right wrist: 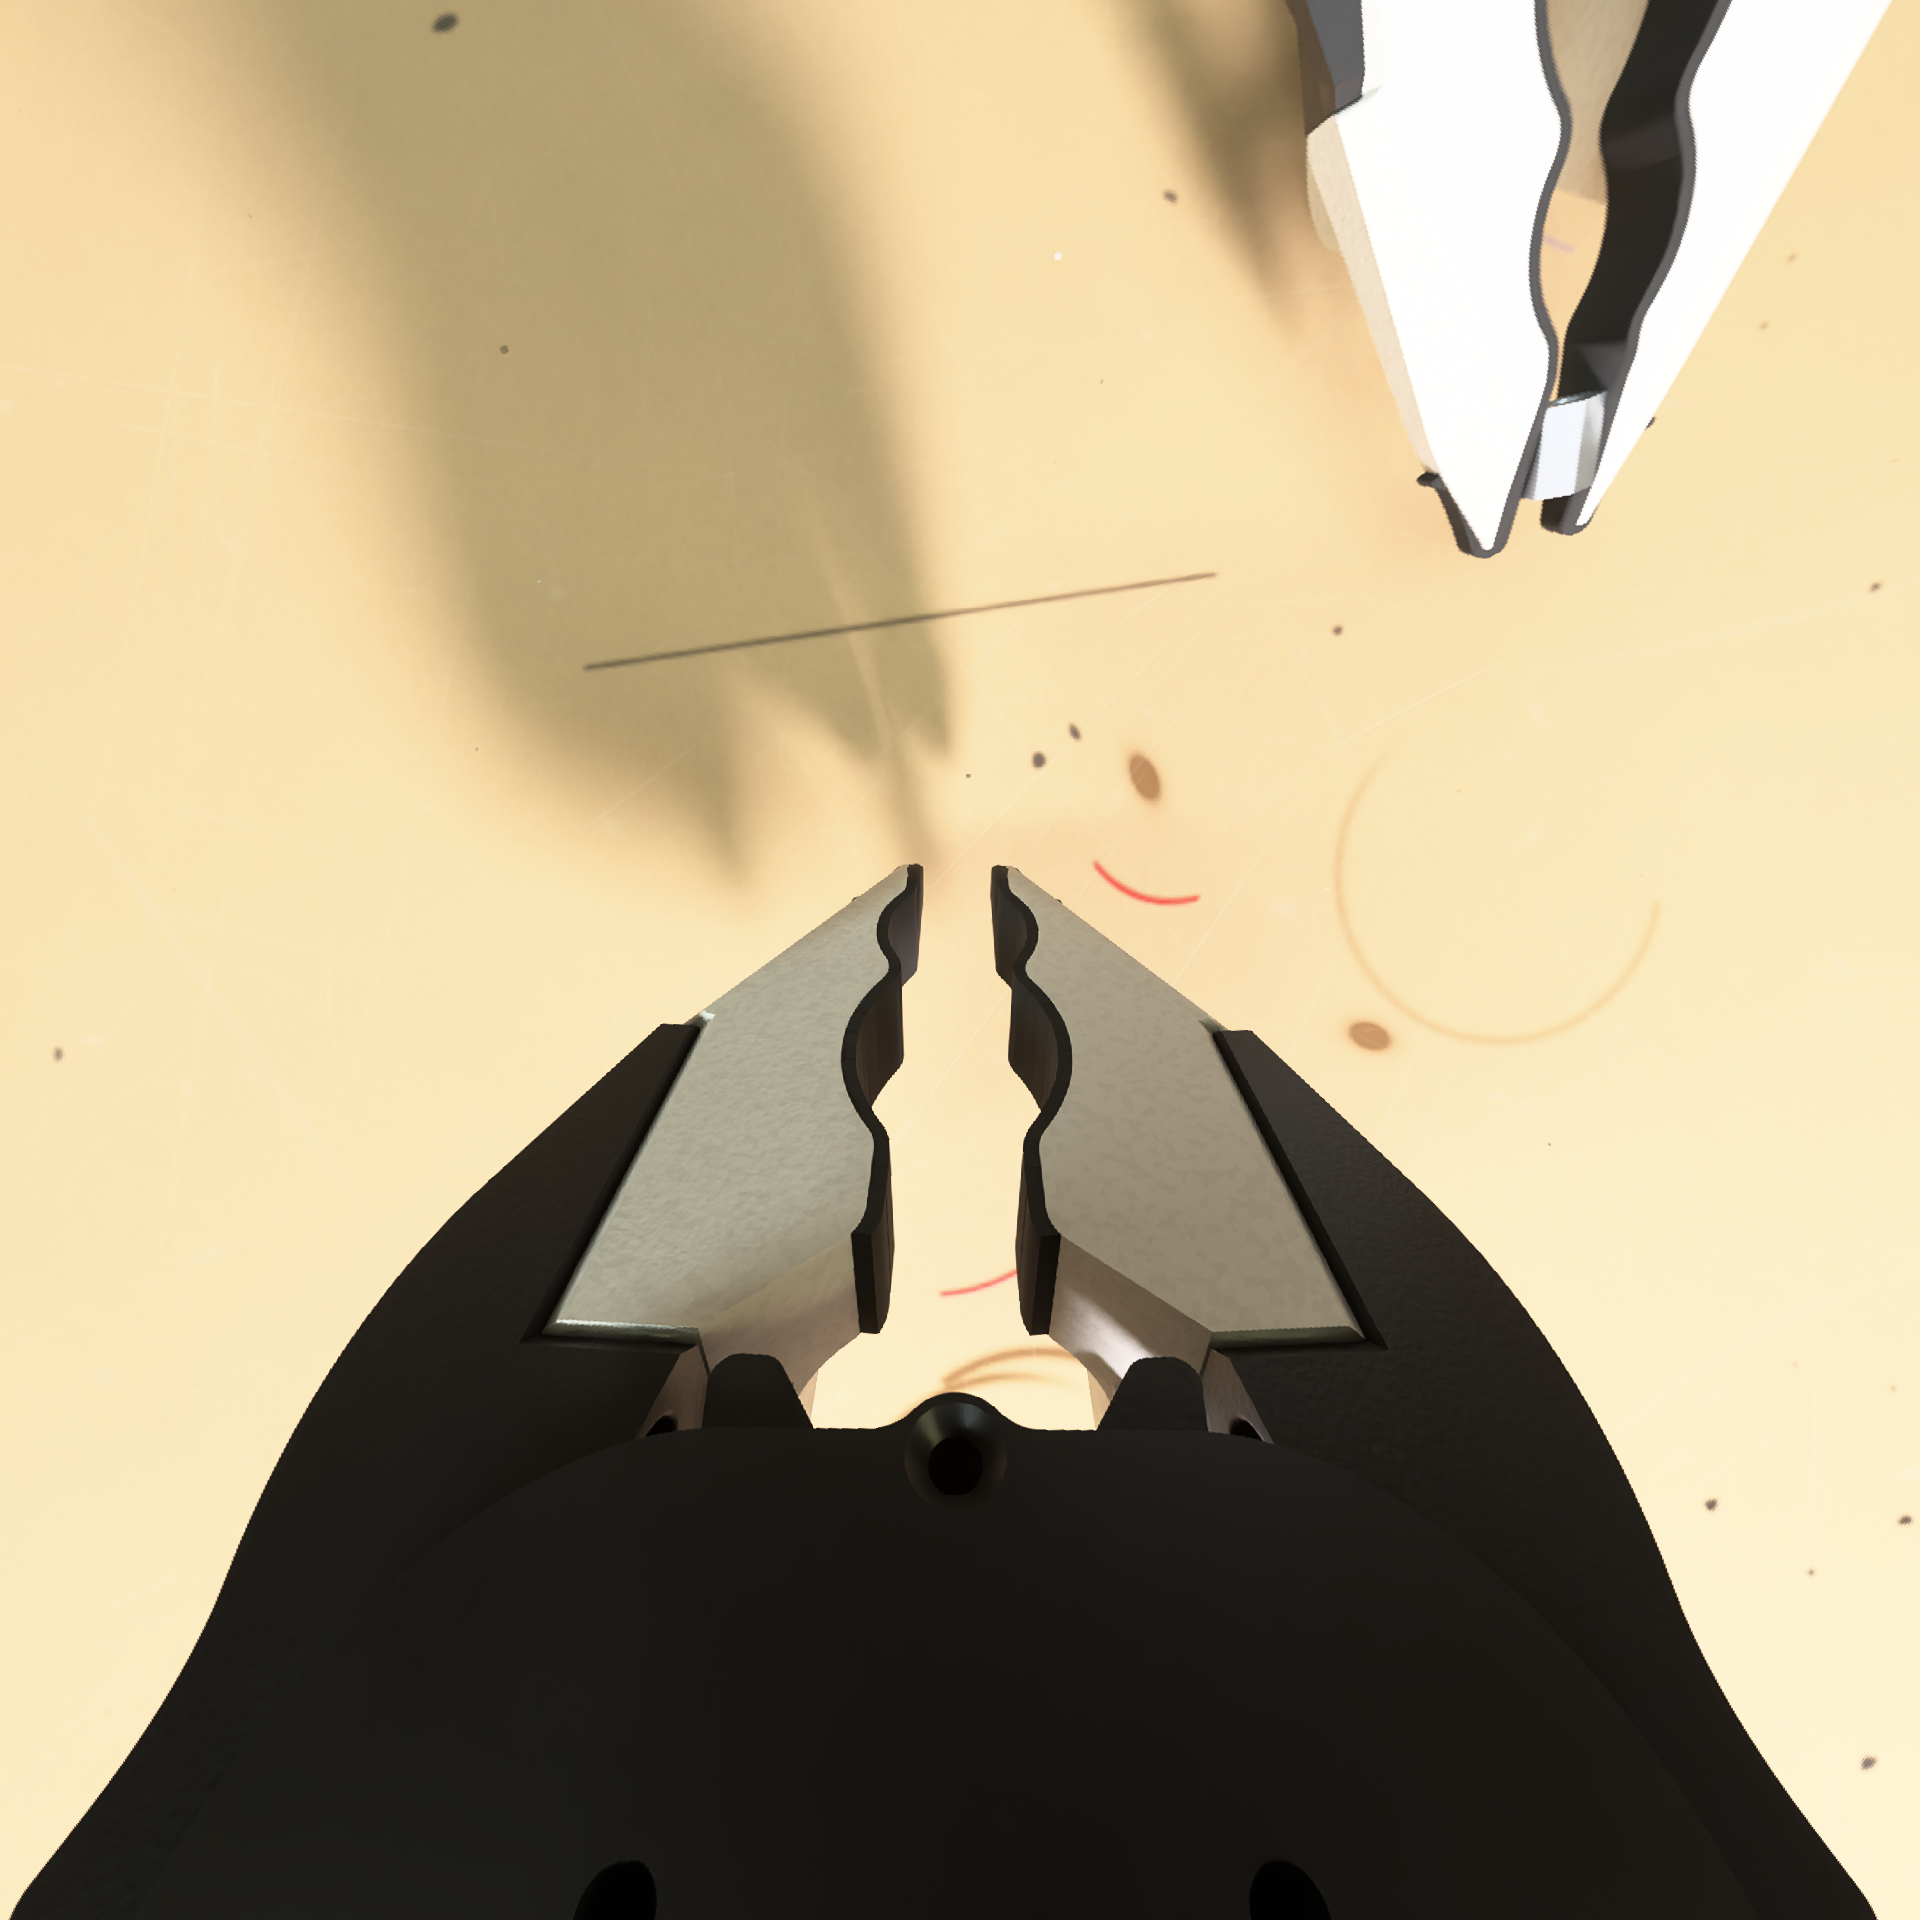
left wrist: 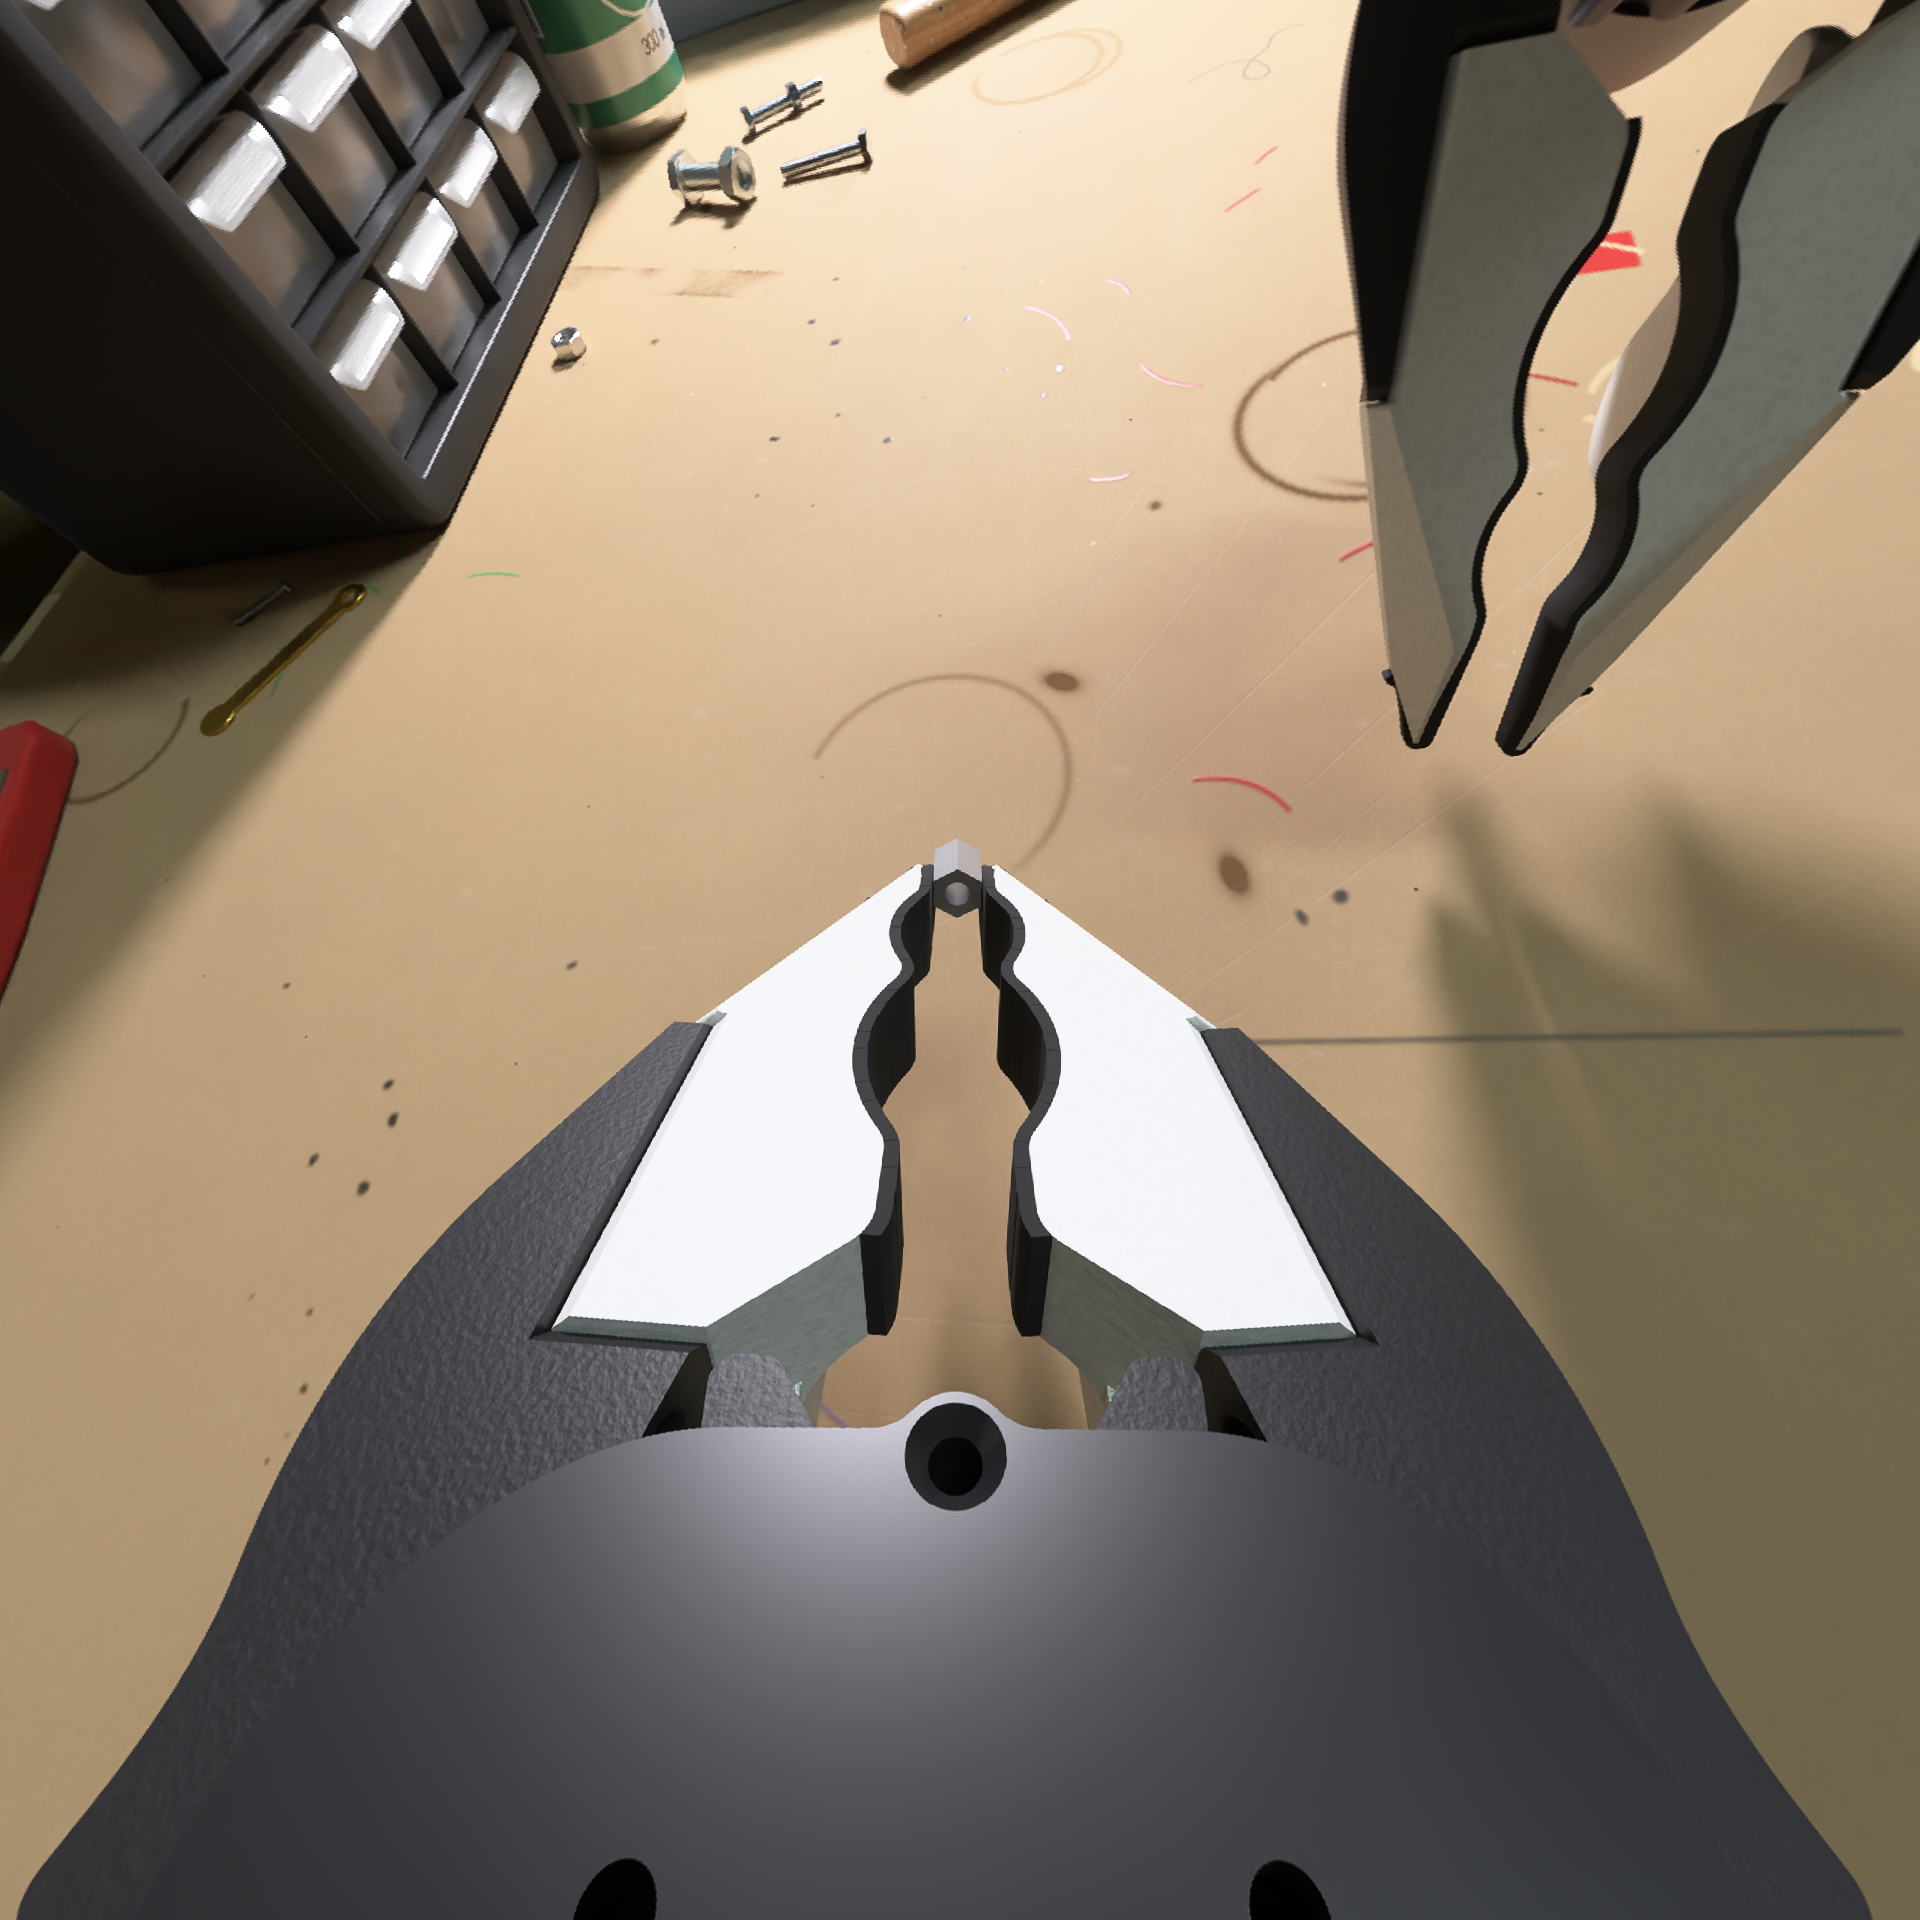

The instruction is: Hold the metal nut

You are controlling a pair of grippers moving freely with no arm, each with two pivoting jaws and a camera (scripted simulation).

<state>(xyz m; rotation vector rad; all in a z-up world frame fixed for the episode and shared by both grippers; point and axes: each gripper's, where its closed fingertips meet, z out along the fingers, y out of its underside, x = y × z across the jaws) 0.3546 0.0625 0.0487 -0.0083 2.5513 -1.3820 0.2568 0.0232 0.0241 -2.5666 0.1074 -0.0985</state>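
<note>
A tan tabletop (left wrist: 935,520), marked with ring stains, dark specks and thin red scratches, filled both views. At its far left a dark drawer cabinet (left wrist: 260,260) with pale drawer fronts was seen, and just beside it, farther off, a green-and-white can (left wrist: 623,73). A wooden handle (left wrist: 956,26) lay at the far edge, and part of a red object (left wrist: 26,831) showed at the left margin.

The left gripper (left wrist: 954,883) was seen from its own camera pointing forward and down over the tabletop, lifted clear of the surface, its white fingers drawn together at the tips. The right gripper (right wrist: 956,878) was held above the tabletop with a narrow gap between its fingertips and nothing in it; in the left wrist view it hung at the upper right (left wrist: 1460,743), tips downward, well apart from the left gripper.

Small hardware was scattered at the far left: a thick bolt (left wrist: 712,177), two thin screws (left wrist: 810,130), a brass cotter pin (left wrist: 281,660) and a loose small nut (left wrist: 566,345) near the cabinet.

The metal nut (left wrist: 954,881) was pinched between the left gripper's fingertips, its bore facing the camera; in the right wrist view it was seen clamped there (right wrist: 1569,447), off the tabletop.
</note>
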